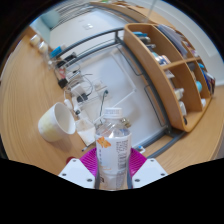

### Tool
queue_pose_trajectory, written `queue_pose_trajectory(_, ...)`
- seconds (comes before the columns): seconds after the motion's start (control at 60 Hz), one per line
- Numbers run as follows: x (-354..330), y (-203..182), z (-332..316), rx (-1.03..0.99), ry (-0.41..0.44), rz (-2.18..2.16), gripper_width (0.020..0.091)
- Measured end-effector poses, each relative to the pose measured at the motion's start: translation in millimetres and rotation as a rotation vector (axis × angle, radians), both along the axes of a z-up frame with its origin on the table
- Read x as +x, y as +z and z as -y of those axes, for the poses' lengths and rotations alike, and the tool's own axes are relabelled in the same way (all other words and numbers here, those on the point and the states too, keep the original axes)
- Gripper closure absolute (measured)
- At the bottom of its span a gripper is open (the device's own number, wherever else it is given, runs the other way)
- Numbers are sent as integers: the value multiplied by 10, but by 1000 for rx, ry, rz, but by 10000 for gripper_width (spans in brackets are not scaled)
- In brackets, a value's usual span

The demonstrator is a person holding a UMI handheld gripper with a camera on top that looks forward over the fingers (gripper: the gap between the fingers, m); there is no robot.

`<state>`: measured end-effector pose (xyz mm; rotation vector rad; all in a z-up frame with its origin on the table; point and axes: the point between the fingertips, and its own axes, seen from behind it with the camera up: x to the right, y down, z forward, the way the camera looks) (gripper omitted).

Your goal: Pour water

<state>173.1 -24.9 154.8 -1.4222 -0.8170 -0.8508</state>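
Observation:
A clear plastic water bottle (112, 150) with a printed label and an open neck stands between my fingers, and both magenta pads (87, 161) press against its sides. My gripper (112, 170) is shut on the bottle, which is held tilted above the wooden table. A white paper cup (57, 121) sits on the table (22, 95) beyond and to the left of the bottle's mouth, its opening turned towards me. The bottle's base is hidden below the fingers.
A wooden shelf unit (170, 70) with several small items rises on the right. A glass object on a stand (83, 90) is just behind the cup. Beyond the table's far edge lie a grey floor (120, 70) and a dark rail (80, 45).

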Motion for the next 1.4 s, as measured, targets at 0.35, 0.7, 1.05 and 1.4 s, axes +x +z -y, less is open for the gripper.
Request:
queue_pose_trajectory(0.35,-210,109,-487,8,89,704,732)
queue_pose_trajectory(0.7,-464,-89,-615,10,152,1142,734)
queue_pose_trajectory(1.05,-276,238,-576,24,94,775,732)
queue_pose_trajectory(1.4,-6,353,-532,-59,86,-560,732)
